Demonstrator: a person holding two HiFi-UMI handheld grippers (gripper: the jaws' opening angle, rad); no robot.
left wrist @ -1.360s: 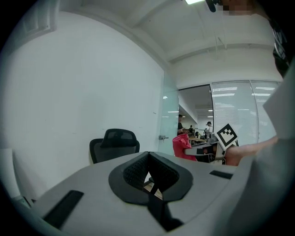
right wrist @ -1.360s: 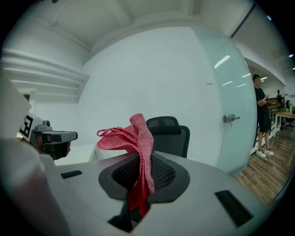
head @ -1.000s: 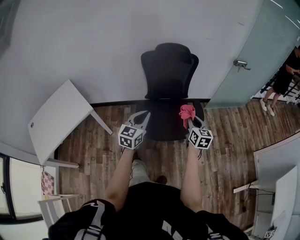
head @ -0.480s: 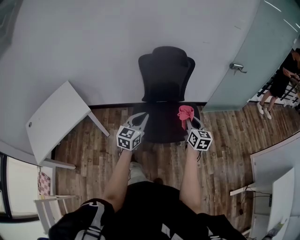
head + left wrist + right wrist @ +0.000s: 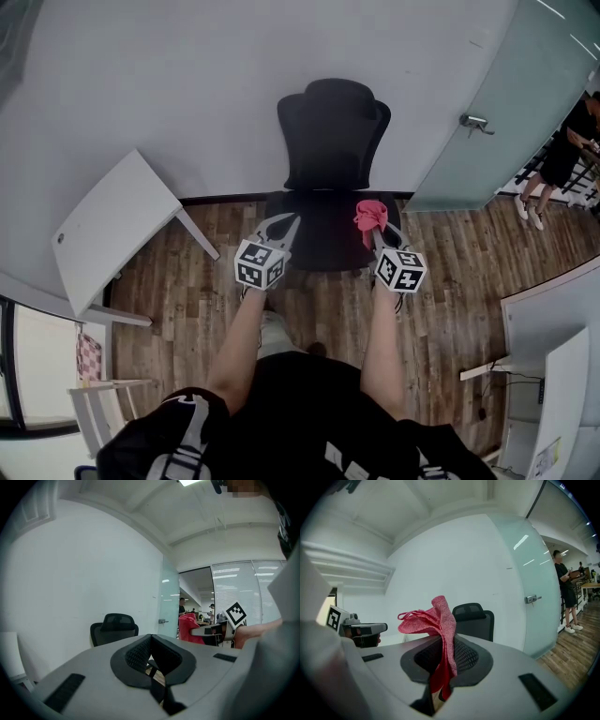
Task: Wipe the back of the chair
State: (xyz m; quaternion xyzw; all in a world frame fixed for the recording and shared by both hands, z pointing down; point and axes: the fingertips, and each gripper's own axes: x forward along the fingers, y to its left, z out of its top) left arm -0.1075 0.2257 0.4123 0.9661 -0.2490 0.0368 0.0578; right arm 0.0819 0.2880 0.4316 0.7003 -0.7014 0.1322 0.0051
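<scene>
L gripper: my left gripper (image 5: 150,640) has its jaws together, pads meeting at the tips, nothing btwn them. In the head view it sits over the front-left corner of the chair seat.
R gripper: my right gripper (image 5: 442,651) is clamped on a red knitted cloth (image 5: 435,619). The cloth bunches up above the pads, w/ a loose flap out to my left and a tail hanging down btwn the jaws.
Task item: black mesh-back office chair (image 5: 333,141), upright w/ headrest, set against the white wall (image 5: 187,84), seat toward me. It is ahead of both grippers, roughly centred btwn them.
Cloth vs chair back: apart. The cloth is over the front-right part of the seat and short of the backrest. Cannot tell if it touches the seat.
Grippers, relative: side by side at about the same height, well apart, both pointing at the chair. Each shows in the other's gripper view.
Arms: both forearms bare and reaching fwd.
Floor: brown wood-plank floor (image 5: 450,281) under and around the chair.
Left of chair: white counter (image 5: 112,234), top tilted in the head view, one leg visible, near the wall.
Right of chair: frosted glass door (image 5: 506,84) w/ metal lever handle (image 5: 476,122).
Bystander: person in dark clothes (image 5: 565,155) standing beyond the door, far right.
</scene>
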